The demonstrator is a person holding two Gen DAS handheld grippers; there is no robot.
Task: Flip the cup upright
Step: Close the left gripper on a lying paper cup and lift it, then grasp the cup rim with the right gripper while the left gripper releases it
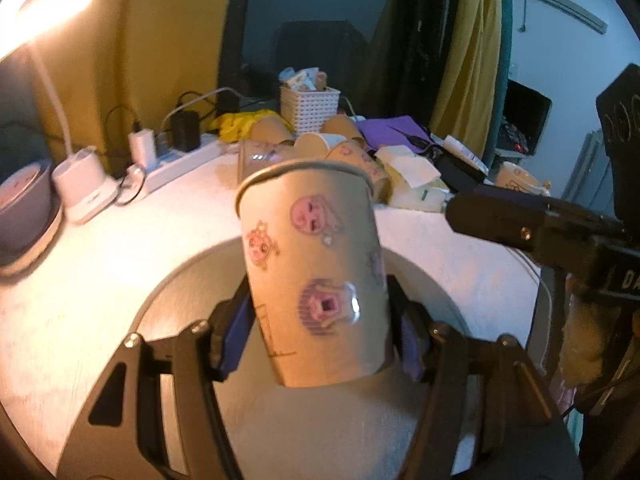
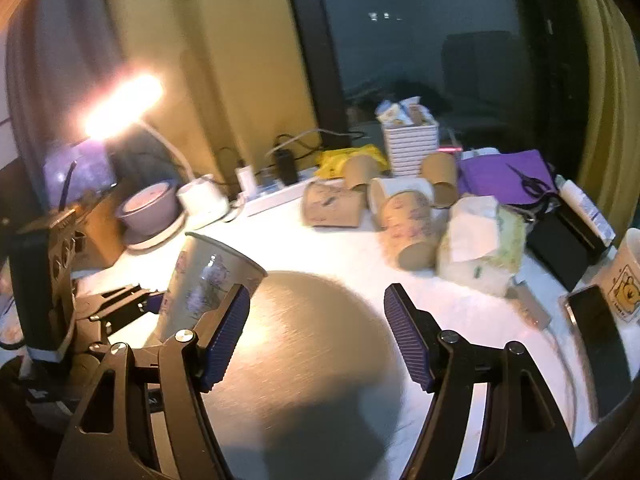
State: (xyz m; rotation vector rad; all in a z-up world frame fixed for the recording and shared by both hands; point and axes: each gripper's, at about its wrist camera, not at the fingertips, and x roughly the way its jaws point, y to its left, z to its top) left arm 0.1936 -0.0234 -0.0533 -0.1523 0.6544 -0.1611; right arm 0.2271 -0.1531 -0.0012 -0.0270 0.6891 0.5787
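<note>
A paper cup (image 1: pixel 316 272) printed with pink cartoon faces stands mouth-up, tilted slightly, over a round grey plate (image 1: pixel 176 300). My left gripper (image 1: pixel 320 320) is shut on the cup's lower body, its purple pads (image 1: pixel 236 340) pressing both sides. In the right wrist view the same cup (image 2: pixel 204 280) shows at the left, held by the left gripper (image 2: pixel 136 300). My right gripper (image 2: pixel 316 336) is open and empty above the plate (image 2: pixel 312 360). It also shows at the right edge of the left wrist view (image 1: pixel 500 220).
Several paper cups (image 2: pixel 404 224) lie on their sides at the back of the white table, beside a tissue pack (image 2: pixel 480 244). A white basket (image 2: pixel 408 144), power strip (image 2: pixel 276 196), lit desk lamp (image 2: pixel 124 104), bowl (image 2: pixel 150 204), phone (image 2: pixel 592 320) and mug (image 2: pixel 628 272) surround them.
</note>
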